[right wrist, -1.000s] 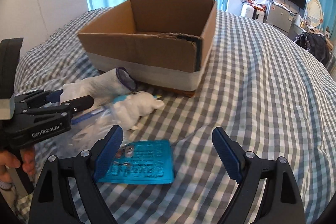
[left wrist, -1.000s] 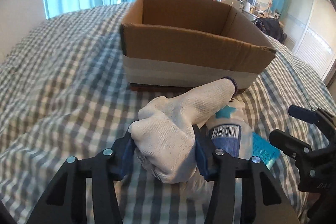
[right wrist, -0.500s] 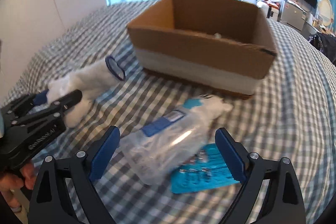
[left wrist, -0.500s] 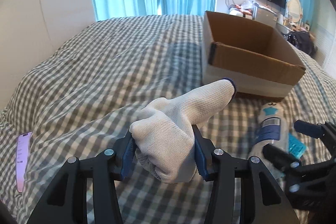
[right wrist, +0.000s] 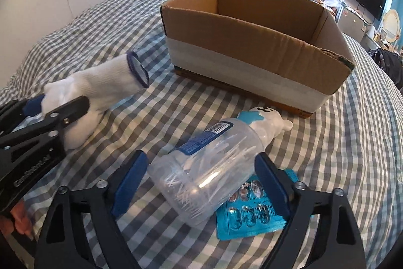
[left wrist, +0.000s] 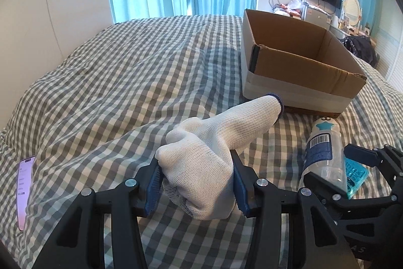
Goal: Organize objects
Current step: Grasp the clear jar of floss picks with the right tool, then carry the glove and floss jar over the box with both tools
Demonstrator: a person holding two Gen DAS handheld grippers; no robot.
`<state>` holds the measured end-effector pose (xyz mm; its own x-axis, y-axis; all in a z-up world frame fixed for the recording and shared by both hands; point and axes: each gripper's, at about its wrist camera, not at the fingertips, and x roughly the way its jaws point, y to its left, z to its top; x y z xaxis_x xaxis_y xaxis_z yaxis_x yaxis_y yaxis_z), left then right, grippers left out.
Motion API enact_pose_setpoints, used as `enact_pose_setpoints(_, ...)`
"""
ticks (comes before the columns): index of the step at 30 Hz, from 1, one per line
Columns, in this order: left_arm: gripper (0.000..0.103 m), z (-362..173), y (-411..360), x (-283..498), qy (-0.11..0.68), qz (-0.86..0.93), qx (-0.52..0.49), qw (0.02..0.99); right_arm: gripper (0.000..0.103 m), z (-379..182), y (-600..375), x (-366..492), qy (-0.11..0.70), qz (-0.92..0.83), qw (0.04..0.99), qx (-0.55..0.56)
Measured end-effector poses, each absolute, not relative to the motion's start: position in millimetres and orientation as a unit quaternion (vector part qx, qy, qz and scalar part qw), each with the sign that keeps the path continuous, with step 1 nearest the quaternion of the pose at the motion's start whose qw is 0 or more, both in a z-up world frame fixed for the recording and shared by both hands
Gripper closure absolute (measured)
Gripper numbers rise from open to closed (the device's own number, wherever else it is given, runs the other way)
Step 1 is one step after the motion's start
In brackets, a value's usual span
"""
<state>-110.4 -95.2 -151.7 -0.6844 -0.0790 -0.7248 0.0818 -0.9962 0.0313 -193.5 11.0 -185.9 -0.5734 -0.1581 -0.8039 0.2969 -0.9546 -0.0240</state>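
Note:
My left gripper (left wrist: 195, 183) is shut on a white knitted glove (left wrist: 214, 148) with a blue cuff and holds it above the checked bedspread; the glove also shows in the right wrist view (right wrist: 100, 90). My right gripper (right wrist: 201, 180) is open, its blue pads either side of a clear plastic bottle (right wrist: 209, 165) with a white bear-shaped cap, lying on the bed. A teal blister pack (right wrist: 249, 206) lies partly under the bottle. An open cardboard box (right wrist: 252, 42) stands beyond them.
A phone (left wrist: 25, 188) lies on the bedspread at the far left. The bottle (left wrist: 325, 150) and box (left wrist: 297, 67) sit right of the glove in the left wrist view. Curtained windows and a TV are behind the bed.
My left gripper has carried the glove left and back from the box. My right gripper has moved forward so its pads now flank the bottle.

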Motion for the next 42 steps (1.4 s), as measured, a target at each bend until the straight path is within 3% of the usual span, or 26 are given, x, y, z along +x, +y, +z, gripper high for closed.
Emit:
enact_pose_setpoints(2, 0.053, -151, -92, -108, 0.003, -0.918, 0.394, 0.040, 0.039, -180, 13, -190, 0.080, -0.888, 0.134, 0.434)
enact_pose_setpoints(5, 0.053, -150, -89, -105, 0.004, -0.918, 0.394, 0.036, 0.054, -172, 13, -186, 0.085, -0.889, 0.140, 0.429)
enact_pose_setpoints(8, 0.053, -151, -88, -99, 0.009, -0.917, 0.396, 0.036, 0.063, -169, 12, -183, 0.087, -0.889, 0.143, 0.427)
enact_pose_setpoints(10, 0.053, -151, -89, -97, 0.012, -0.917, 0.396, 0.039, 0.063, -170, 14, -182, 0.080, -0.889, 0.138, 0.430)
enact_pose_setpoints(14, 0.053, -153, -93, -97, 0.018, -0.917, 0.395, 0.046, 0.044, -180, 23, -183, 0.048, -0.885, 0.122, 0.447)
enact_pose_setpoints(23, 0.053, -160, -100, -101, 0.028, -0.915, 0.400, 0.048, 0.019, -205, 4, -211, 0.043, -0.881, 0.087, 0.463)
enact_pose_setpoints(26, 0.053, -159, -101, -102, 0.031, -0.915, 0.398, 0.052, 0.015, -213, 3, -219, 0.041, -0.880, 0.068, 0.468)
enact_pose_setpoints(33, 0.053, -160, -104, -101, 0.041, -0.916, 0.396, 0.054, 0.019, -225, 3, -224, 0.050, -0.873, 0.055, 0.483)
enact_pose_setpoints(42, 0.053, -154, -101, -94, 0.048, -0.916, 0.395, 0.057, 0.032, -204, 16, -189, 0.067, -0.883, 0.089, 0.457)
